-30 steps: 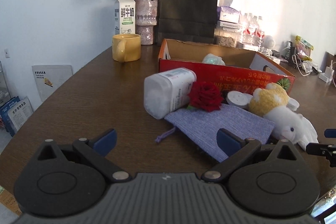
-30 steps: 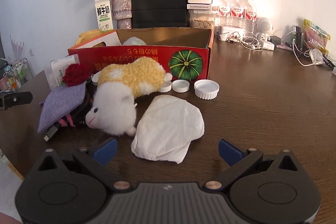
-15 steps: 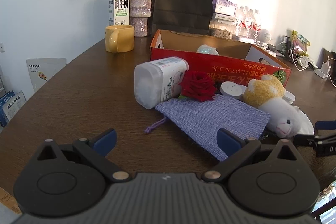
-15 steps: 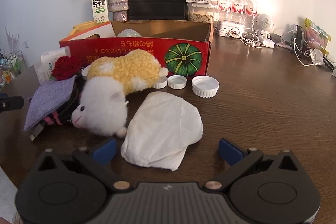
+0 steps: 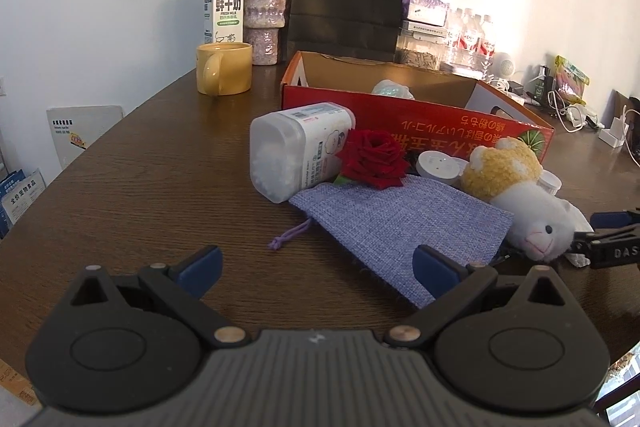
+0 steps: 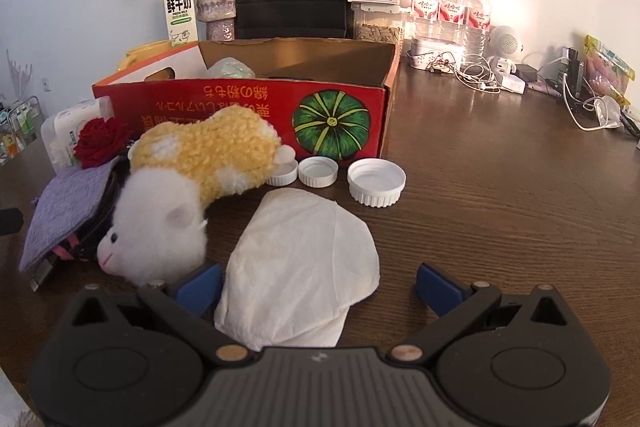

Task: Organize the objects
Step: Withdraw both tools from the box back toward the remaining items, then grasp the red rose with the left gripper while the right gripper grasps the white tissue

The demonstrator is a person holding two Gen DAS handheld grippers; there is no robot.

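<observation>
Tissue (image 6: 298,263) on the table between the spread fingers of the right gripper (image 6: 318,281), left gripper (image 5: 316,265) likewise spread.

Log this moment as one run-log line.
left gripper: open, empty, facing purple pouch | right gripper: open, straddling white tissue | box: nearly empty

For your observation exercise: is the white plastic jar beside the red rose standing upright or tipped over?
Tipped over. The white plastic jar lies on its side on the table, its base facing the camera, against the red rose.
</observation>
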